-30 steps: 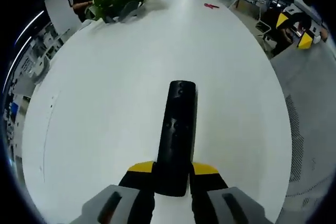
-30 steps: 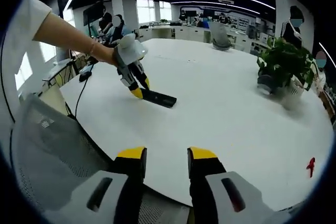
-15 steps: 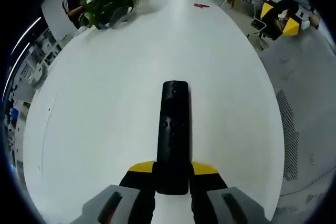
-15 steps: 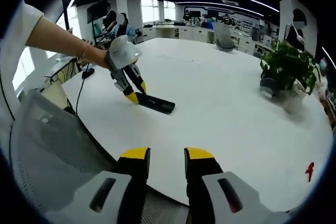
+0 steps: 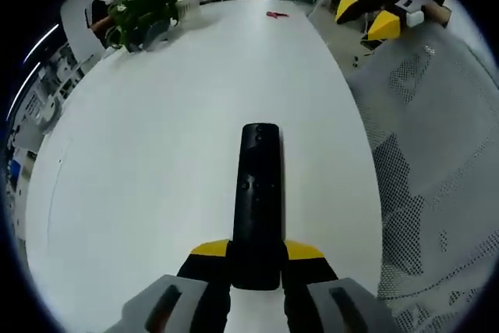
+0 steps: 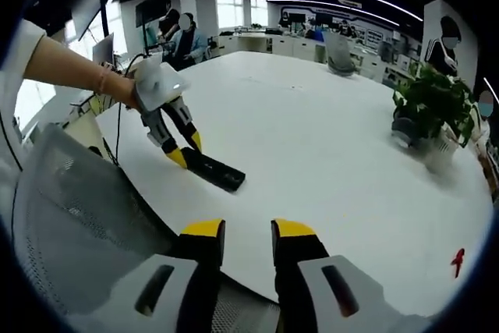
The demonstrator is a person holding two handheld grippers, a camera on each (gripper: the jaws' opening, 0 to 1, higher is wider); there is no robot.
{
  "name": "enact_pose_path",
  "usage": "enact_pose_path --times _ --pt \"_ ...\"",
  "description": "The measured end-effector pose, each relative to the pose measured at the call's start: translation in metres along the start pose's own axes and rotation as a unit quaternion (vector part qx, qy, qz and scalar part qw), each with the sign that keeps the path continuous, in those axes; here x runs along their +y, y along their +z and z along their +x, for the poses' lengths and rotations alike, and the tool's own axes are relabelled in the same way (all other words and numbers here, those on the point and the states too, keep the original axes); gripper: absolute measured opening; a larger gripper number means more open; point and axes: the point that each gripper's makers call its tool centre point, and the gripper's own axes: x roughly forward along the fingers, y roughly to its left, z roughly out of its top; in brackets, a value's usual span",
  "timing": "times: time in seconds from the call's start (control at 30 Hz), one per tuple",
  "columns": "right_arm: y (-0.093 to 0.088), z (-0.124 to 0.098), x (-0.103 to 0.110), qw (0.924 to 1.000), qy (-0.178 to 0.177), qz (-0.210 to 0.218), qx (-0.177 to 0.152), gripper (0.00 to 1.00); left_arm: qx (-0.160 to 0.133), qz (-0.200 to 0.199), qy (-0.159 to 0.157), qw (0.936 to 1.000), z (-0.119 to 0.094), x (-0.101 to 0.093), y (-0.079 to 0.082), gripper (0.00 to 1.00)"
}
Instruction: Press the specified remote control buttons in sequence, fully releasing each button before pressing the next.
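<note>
A long, slim, black plastic remote control (image 5: 259, 200) is seen against a plain white oval worktop (image 5: 156, 154). The left tool (image 5: 256, 254) is marked by yellow jaw tips on black fingers, with a pale grey body; the right tool (image 6: 238, 233) is coloured the same way. A leafy green potted plant (image 6: 431, 107) is set in a whitish pot. A small red object (image 6: 458, 261) is seen on the white surface. A grey mesh chair back (image 6: 74, 216) is patterned with fine perforations. A white sleeve (image 6: 14, 44) is seen at the person's arm.
</note>
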Motion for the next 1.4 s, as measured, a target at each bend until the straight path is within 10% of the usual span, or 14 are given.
enact_pose_path --times 0.87,1.4 --pt "-0.002 0.001 0.008 0.9992 0.013 -0.038 0.008 0.20 -0.012 -0.010 -0.004 0.9999 -0.002 -0.069 -0.006 0.24" --pt "-0.028 0.008 0.031 0.9914 0.074 -0.059 0.090 0.18 -0.029 0.030 -0.007 0.9991 -0.004 -0.086 -0.010 0.24"
